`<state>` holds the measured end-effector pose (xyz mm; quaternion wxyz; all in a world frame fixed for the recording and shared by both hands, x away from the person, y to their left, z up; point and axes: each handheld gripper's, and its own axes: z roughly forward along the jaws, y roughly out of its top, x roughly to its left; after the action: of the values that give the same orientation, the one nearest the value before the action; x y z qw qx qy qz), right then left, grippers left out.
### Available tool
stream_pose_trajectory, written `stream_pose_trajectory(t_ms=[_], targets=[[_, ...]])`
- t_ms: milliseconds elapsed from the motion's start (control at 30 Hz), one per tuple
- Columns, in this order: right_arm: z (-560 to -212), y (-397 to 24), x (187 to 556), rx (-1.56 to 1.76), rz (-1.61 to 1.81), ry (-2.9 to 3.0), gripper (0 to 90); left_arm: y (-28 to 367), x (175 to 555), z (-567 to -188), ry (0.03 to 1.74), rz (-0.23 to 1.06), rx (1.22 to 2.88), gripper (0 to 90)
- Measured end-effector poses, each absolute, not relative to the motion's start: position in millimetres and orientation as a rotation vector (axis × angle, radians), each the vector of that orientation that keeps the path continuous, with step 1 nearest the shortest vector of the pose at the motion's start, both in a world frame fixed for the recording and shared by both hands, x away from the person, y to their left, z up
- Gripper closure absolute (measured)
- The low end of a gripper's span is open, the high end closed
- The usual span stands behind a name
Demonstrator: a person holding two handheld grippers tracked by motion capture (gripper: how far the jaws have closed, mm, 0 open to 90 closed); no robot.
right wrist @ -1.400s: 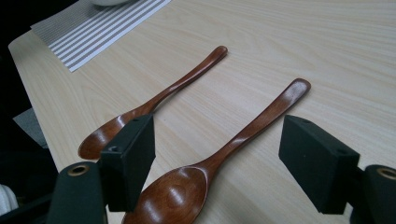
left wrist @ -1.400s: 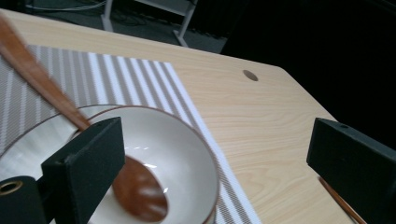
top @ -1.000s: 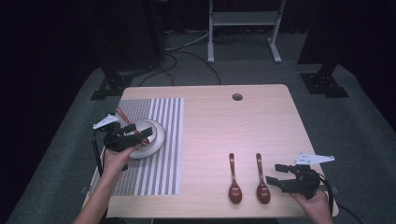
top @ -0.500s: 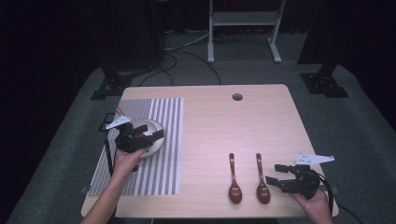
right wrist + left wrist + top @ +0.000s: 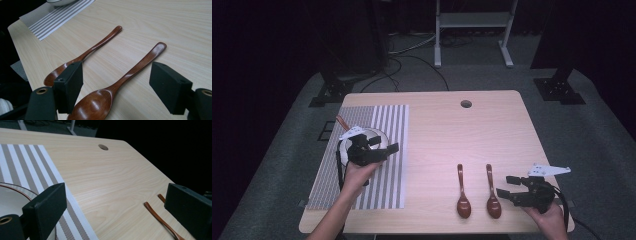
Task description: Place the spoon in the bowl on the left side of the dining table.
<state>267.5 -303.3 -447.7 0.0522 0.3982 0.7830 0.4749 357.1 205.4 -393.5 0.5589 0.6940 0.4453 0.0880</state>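
Your left gripper (image 5: 371, 151) hung over the white bowl (image 5: 377, 136) on the striped placemat (image 5: 384, 175), and it hid most of that bowl from the high view; in the left gripper view the bowl (image 5: 10, 201) was cut off at the frame edge, with just a curve of its rim showing behind one jaw. The jaws stood wide apart with nothing between them. A brown handle (image 5: 343, 122) stuck out beyond the bowl, its other end hidden.

Your right gripper (image 5: 512, 189) rested low at the tabletop's near right corner, jaws spread wide and empty, just beside the right wooden spoon (image 5: 492, 196). In the right gripper view that spoon (image 5: 120, 83) lay between the jaws, its bowl partly cut off at the bottom edge; the left wooden spoon (image 5: 461, 195) lay alongside it, its bowl half hidden behind a jaw.

The tabletop (image 5: 462, 135) was pale wood with a round cable hole (image 5: 466, 104). It stood on grey carpet (image 5: 592, 135); the room beyond was too dark to make out, save a metal stand (image 5: 472, 35) and some cables.
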Motion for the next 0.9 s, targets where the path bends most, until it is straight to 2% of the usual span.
stream_pose_trajectory(t_ms=[900], targets=[[-450.6, -305.9, 265.2, 1.217, 1.439, 2.376, 25.8, 160.1, 342.8, -421.6, 0.981, 0.160, 1.740, 3.2]])
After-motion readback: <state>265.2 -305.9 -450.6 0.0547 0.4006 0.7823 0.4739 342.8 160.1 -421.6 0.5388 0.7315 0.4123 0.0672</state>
